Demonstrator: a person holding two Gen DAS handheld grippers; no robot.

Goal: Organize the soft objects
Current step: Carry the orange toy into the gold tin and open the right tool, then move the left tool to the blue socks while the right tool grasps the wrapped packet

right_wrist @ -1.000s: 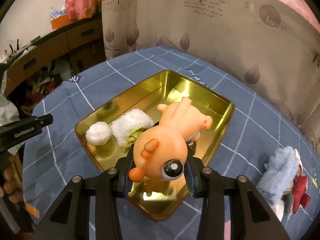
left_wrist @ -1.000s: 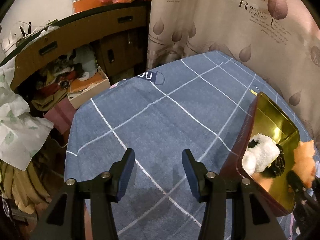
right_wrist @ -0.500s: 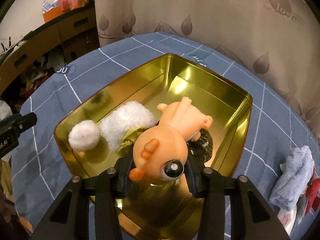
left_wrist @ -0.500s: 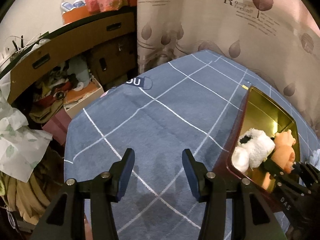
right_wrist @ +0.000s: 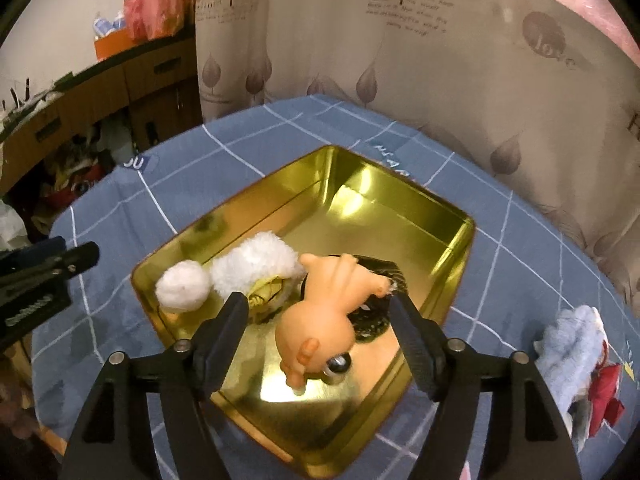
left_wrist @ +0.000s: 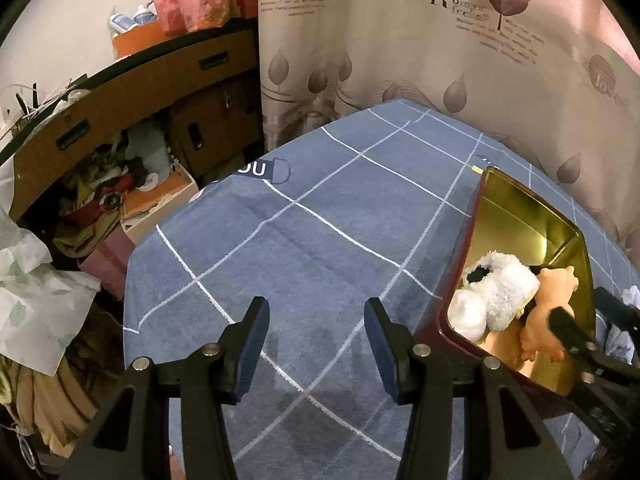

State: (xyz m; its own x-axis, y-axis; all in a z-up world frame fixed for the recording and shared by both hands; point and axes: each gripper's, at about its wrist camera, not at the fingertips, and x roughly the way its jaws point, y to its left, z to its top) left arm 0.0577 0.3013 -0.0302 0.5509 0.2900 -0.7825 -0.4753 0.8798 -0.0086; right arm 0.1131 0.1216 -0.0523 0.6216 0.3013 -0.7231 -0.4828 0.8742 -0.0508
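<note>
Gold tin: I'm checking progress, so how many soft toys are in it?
3 visible: a white plush at the tin's left, an orange doll in the middle, and a dark item partly hidden beneath the doll. More may be hidden.

right gripper (right_wrist: 316, 316) jaws opening, orange toy (right_wrist: 324, 316) released, now lying in gold tin (right_wrist: 400, 208)

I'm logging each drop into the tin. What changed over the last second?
The right gripper let go of the orange toy: its jaws are opening, and the toy has dropped into the gold tin. The white plush, blue plush and open left gripper stayed put.
</note>
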